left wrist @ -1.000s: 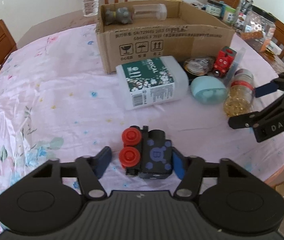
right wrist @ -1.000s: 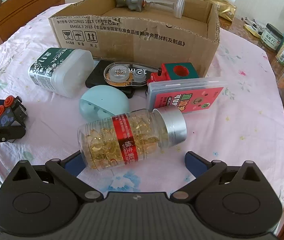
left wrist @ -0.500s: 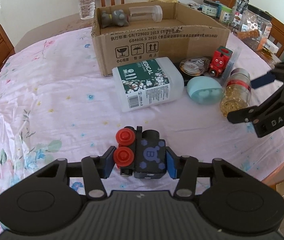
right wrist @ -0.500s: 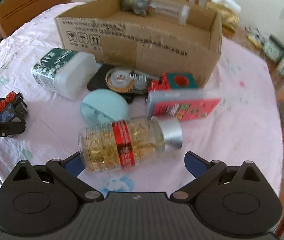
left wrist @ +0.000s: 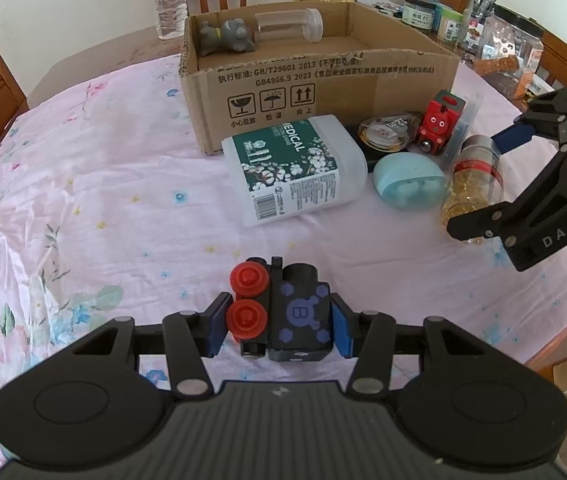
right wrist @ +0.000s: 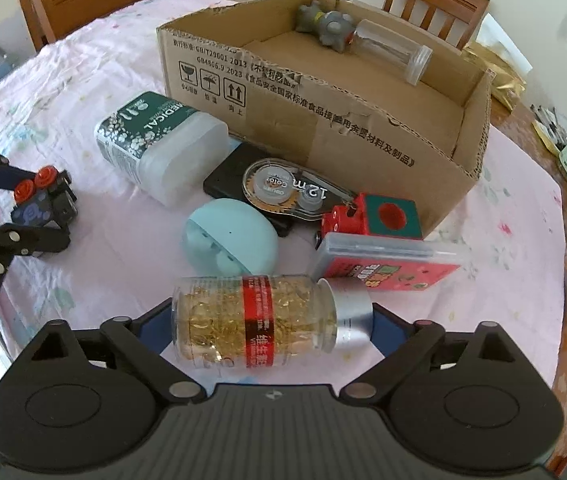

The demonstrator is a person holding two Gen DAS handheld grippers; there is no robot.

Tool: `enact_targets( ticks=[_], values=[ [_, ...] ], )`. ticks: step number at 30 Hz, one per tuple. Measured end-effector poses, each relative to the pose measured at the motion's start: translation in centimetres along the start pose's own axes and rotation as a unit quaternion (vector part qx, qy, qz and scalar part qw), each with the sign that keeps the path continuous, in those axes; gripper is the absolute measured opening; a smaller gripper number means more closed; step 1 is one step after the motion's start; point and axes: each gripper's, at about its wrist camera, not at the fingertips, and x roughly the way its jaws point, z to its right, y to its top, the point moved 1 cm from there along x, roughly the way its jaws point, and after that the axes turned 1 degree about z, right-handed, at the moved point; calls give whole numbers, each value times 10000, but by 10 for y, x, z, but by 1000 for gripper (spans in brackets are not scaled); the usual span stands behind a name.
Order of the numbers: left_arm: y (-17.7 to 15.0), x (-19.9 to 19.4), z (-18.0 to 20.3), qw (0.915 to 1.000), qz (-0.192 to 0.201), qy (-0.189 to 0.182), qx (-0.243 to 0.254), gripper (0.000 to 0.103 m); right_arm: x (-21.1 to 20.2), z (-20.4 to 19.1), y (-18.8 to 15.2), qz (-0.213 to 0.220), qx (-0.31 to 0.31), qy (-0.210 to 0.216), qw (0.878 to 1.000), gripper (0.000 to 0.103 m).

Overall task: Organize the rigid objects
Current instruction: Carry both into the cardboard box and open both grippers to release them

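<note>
Closed since earlier: my left tool (left wrist: 279, 330) now clamps black toy train (left wrist: 281, 312); right tool (right wrist: 267, 330) narrowed onto capsule bottle (right wrist: 259, 320). Both ready for cardboard box (left wrist: 323, 92).

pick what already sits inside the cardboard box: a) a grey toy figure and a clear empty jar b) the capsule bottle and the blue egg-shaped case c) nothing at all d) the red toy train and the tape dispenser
a: the grey toy figure and the clear empty jar lie at the far wall inside the cardboard box; everything else is out on the tablecloth.
</note>
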Motion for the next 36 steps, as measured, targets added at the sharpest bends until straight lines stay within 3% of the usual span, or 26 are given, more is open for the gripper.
enact_targets(
  ticks=[11,19,28,36],
  values=[
    [4,-3,-9,9997,-117,-112,-196,49,-3,3,2,-237,143,39,9996,96],
    [18,-25,-19,9997,-134,-113,-147,49,-26,11,7,-160,188,145,9996,96],
    [58,-53,-24,9995,275,-123,117,49,-72,26,31,314,111,251,9991,96],
    [124,-52,-19,9947,919,-51,458,49,-93,44,65,837,65,125,9964,96]
  ],
)
